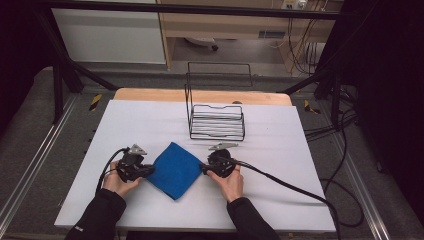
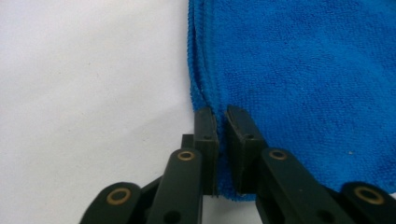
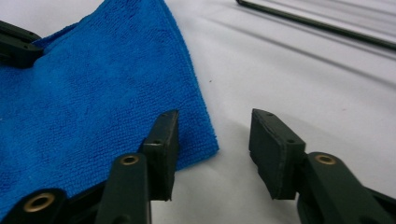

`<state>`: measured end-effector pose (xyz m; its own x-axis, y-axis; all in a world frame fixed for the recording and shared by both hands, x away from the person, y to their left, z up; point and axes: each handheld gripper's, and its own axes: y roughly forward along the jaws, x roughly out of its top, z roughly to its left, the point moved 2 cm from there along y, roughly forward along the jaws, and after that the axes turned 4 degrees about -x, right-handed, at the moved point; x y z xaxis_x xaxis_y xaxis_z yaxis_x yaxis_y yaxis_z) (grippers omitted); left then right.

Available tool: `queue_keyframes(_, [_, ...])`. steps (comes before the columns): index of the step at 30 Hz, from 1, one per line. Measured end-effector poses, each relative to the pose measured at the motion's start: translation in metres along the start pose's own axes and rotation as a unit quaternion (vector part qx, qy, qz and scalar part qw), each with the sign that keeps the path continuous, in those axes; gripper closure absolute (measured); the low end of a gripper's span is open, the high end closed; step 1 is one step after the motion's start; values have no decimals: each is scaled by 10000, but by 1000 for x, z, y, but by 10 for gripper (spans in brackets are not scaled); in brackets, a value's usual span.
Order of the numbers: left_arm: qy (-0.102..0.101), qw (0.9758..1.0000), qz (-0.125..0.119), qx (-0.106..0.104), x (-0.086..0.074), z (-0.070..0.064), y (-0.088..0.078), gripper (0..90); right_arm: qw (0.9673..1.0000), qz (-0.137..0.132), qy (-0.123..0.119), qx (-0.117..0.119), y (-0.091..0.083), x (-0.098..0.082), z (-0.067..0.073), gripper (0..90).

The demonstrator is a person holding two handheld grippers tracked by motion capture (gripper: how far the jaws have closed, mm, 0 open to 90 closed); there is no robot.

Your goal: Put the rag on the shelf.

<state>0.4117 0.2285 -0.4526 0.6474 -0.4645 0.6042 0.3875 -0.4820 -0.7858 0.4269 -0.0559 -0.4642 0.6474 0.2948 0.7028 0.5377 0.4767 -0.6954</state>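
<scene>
From the high view, we see a white tabletop (image 1: 150, 120) with a blue cloth (image 1: 174, 169) lying flat on it, near the front edge and about midway between the left and right edges. The cloth sits like a diamond, with one corner pointing at each side. The left gripper (image 1: 148, 171) is at the cloth's left corner. The right gripper (image 1: 204, 169) is at the cloth's right corner. A hand holds each one, and dark sleeves come in from the front edge. Behind the cloth, closer to the back edge, stands a black wire rack (image 1: 217, 120).

In the left gripper view, we see the left gripper (image 2: 222, 116) with its two black jaws almost together. A thin fold of the blue cloth (image 2: 303, 79) is pinched between them, right at the cloth's edge. The white tabletop (image 2: 84, 93) lies to one side.

In the right gripper view, we see the right gripper (image 3: 215, 128) with its jaws partly apart, with a clear gap between them. One jaw rests over the corner of the blue cloth (image 3: 93, 102). The other jaw is over the bare white tabletop (image 3: 289, 70). The cloth's corner tip lies in the gap, and the jaws do not squeeze it yet. The tip of the left gripper (image 3: 16, 44) shows at the cloth's far corner.
</scene>
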Motion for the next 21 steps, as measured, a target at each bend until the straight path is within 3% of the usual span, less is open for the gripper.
queue_keyframes(4, [-131,9999,8,-88,0,2,-1,847,10000,-18,27,-9,1,-1,1,672])
queue_keyframes(9, [-192,9997,15,-131,0,3,-3,853,9997,10,136,198,1,-3,4,839])
queue_keyframes(13, [-332,9992,9,-232,-1,1,-7,854,9997,-17,121,194,-3,-1,3,856])
queue_keyframes(17, [-465,9981,-44,-396,-4,-6,-12,854,9995,31,83,296,-19,9,-2,861])
queue_keyframes(21, [-420,9981,-126,-428,-4,-18,-15,850,9994,126,93,305,-26,19,-10,860])
